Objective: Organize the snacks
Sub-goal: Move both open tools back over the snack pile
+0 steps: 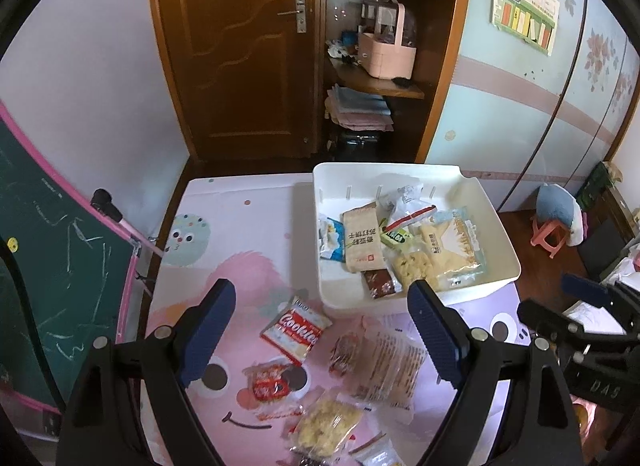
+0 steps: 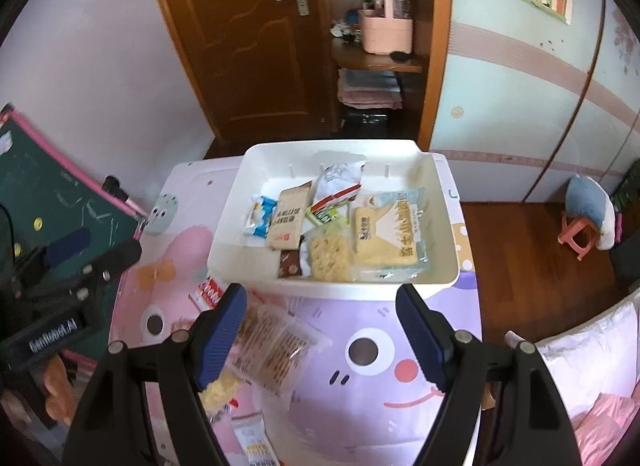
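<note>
Both tools gape empty – left tool (image 1: 320, 330), right tool (image 2: 322, 332) – above scattered snack packets (image 1: 296, 330).

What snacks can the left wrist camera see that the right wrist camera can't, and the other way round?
Only the left wrist view shows the whole red Cookies packet and the small red snack packet lying on the mat; the right wrist view catches just a corner of the Cookies packet.

Only the right wrist view shows the purple cartoon face on the mat and the white bedding at the right.

Both show the white bin holding snacks, the clear cracker pack outside it, and open, empty grippers: left gripper, right gripper.
</note>
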Demonstrator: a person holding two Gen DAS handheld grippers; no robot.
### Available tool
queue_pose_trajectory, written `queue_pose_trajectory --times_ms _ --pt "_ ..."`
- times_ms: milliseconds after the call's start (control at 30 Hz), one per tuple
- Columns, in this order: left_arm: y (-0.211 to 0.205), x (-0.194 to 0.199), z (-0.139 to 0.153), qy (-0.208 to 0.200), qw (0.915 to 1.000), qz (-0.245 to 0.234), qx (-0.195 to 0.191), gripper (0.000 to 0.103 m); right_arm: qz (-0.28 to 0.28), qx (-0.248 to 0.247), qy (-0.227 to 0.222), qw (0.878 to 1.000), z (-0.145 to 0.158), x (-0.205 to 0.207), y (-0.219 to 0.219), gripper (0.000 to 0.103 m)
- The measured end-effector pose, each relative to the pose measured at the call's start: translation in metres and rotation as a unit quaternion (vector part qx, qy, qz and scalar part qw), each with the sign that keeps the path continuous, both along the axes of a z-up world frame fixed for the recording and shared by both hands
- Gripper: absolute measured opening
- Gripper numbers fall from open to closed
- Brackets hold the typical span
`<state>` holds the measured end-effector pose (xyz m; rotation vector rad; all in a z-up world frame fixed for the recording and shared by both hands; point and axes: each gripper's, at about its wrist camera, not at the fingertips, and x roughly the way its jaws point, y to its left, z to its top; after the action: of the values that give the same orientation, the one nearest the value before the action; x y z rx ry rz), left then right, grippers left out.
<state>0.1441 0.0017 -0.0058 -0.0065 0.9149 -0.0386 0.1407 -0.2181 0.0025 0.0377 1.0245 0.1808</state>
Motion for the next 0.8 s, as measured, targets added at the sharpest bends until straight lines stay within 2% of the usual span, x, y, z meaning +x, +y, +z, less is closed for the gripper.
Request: queue_pose_trajectory --times_ms 233,367,600,800 --pt "0.011 -0.029 -0.007 0.003 0.9998 0.004 0.017 0.088 0.029 -0.004 0.017 0.999 -0.02 -0.034 0.012 0.077" --pt "0.019 -0.045 -0.022 0.021 0.9994 0.008 0.026 0.088 0.047 -0.005 0.037 0.998 -0.038 -0.052 0.019 0.077" --pt "0.033 -0.073 -0.063 0.069 0.997 0.014 0.032 0.088 0.085 -0.012 0.086 0.993 -0.085 -0.092 0.037 0.077" --pt "0.028 -0.095 -0.111 0.132 0.9902 -0.017 0.042 0.088 0.121 -0.03 0.125 0.984 -0.127 -0.129 0.062 0.077"
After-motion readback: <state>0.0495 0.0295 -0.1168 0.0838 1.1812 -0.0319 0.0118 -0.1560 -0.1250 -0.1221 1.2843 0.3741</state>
